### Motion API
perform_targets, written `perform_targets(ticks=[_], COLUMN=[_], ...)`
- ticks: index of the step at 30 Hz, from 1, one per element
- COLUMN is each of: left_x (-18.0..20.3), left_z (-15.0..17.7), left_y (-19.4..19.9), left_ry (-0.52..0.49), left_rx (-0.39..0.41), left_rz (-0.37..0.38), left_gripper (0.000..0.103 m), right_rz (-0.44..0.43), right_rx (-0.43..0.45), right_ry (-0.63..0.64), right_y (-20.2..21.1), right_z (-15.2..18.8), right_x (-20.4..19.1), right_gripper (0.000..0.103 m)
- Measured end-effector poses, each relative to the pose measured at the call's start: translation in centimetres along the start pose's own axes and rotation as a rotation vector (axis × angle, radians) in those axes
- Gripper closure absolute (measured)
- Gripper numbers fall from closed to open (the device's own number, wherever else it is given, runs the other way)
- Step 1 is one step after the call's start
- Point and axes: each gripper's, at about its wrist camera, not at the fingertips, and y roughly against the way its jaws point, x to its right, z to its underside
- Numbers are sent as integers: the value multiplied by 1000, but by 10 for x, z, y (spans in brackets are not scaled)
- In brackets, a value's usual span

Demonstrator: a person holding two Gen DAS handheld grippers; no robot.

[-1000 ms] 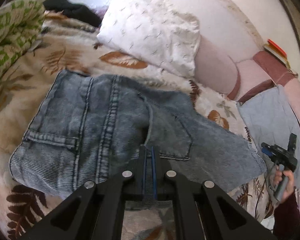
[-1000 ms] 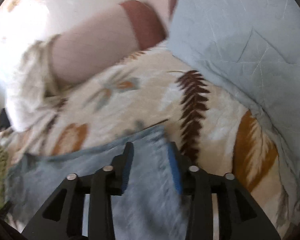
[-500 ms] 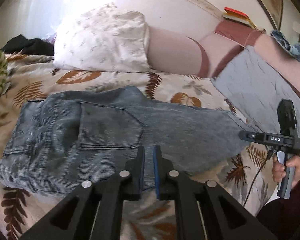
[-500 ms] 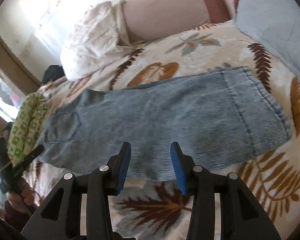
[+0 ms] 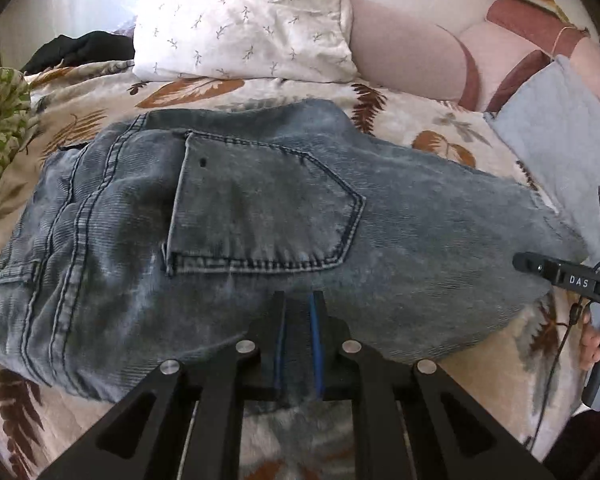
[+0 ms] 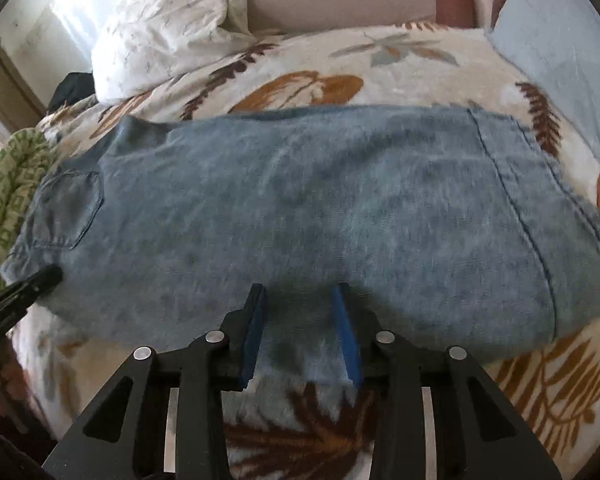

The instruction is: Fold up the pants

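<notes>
While lying flat on the bed [image 5: 404,108] with long axis left-to-right, pants [image 5: 260,240] meet both near-edge tools: left hand-held gripper [image 5: 298,344] narrowly parted by the pocket, right hand-held gripper [image 6: 300,332] spread, closing, over the leg's near hem.

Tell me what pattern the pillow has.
The pillow is white with small grey sprig prints, clearest in the left wrist view.
</notes>
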Motion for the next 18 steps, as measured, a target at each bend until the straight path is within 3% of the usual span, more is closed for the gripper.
perform_targets(ticks=[6, 11, 15, 18], left_x=[-7, -3, 0, 1], left_z=[-4, -3, -7, -11], left_y=[-11, 3, 17, 21], left_ry=[40, 18, 24, 26], left_rx=[9, 32, 78, 102], left_rz=[-1, -1, 44, 52], left_gripper=[90, 90, 90, 90], right_rz=[31, -48, -99, -145], right_rx=[50, 60, 184, 194], right_ry=[-18, -119, -195, -241], right_y=[-21, -7, 25, 27], right_z=[-17, -28, -38, -46], right_x=[5, 19, 41, 56], right_gripper=[73, 68, 65, 65])
